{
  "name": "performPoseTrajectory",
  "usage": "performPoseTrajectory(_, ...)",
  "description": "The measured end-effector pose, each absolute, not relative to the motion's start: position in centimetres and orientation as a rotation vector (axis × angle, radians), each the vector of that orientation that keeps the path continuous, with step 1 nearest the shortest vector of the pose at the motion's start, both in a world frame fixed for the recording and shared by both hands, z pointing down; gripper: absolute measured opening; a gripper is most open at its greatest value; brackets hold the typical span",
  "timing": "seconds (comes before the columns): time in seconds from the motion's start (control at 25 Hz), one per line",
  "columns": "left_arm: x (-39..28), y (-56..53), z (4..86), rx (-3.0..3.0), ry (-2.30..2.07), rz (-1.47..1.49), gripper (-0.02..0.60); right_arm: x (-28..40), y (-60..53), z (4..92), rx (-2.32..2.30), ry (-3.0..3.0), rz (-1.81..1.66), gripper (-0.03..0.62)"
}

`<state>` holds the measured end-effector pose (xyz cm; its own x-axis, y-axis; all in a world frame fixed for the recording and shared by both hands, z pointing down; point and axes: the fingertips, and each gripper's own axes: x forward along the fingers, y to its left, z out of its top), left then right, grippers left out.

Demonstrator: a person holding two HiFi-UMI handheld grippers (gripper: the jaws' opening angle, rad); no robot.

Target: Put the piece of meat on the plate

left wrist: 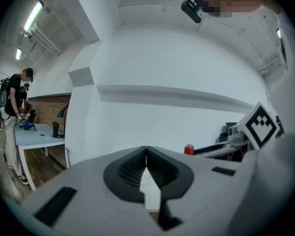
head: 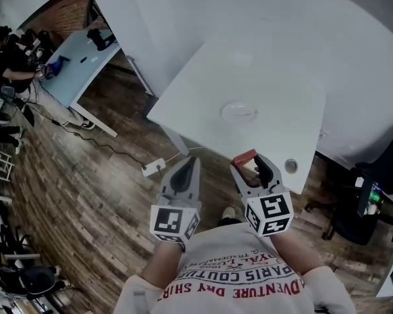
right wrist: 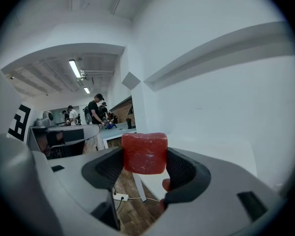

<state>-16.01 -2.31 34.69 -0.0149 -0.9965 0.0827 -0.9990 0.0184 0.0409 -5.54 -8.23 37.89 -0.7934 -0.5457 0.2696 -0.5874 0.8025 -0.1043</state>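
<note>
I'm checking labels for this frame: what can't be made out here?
- plate: head view, only a faint clear outline on the white table.
- piece of meat: right gripper view, both sides covered by the right gripper.
- Things on the far table: head view, too small.

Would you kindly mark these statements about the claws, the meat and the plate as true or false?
1. The right claw is shut on the piece of meat. True.
2. The left claw is wide open. False: its jaws are together, with nothing between them.
3. The meat lies on the plate. False: the plate is bare, and the meat is held in the right claw, apart from the plate.
4. The plate stands on the white table. True.
</note>
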Motion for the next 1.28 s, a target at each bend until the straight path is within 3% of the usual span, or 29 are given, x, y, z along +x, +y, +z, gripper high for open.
performPoseTrajectory(0.48,-15.3,-13.9,36.3,2.227,-2.058,0.09,0.008,-3.7,-18.2,40.4,0.952,-2.682,0.364,0.278)
performPoseTrajectory(1.28,-21.3,-31.9,40.0,2.486,-1.536,0.15,0.008,-10.9,-30.4,44.6,1.285,-2.39,0.504,0.278)
